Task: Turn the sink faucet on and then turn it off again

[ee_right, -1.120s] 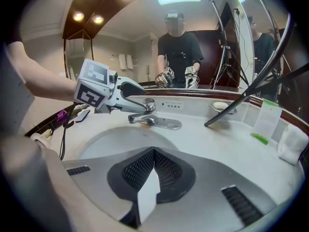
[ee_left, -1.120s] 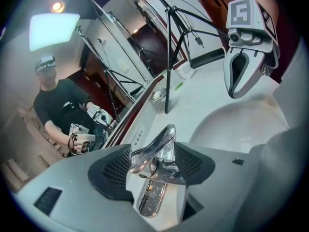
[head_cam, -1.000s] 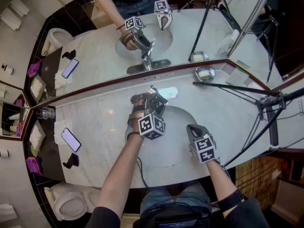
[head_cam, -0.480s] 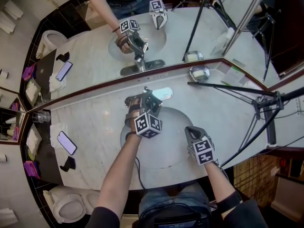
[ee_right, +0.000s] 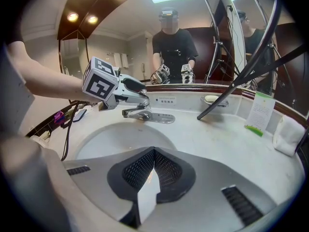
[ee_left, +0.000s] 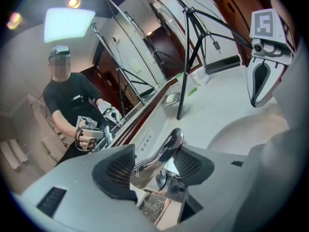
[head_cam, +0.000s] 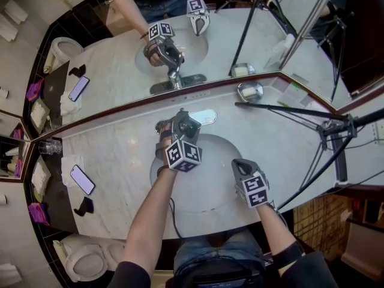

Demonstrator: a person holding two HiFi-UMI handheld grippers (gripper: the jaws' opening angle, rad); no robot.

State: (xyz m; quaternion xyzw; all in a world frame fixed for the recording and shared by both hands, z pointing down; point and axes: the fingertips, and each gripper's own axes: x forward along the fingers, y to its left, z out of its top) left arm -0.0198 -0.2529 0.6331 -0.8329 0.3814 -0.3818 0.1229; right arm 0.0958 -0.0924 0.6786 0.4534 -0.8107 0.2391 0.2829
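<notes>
The left gripper has just been closing on the faucet handle at the sink's 12 o'clock and may slip off its smooth, shiny metal, while the right gripper hangs shut and empty at 4 o'clock.

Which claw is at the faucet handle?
The left claw: its jaws have just been closing on the handle. The right claw hangs shut over the sink.
</notes>
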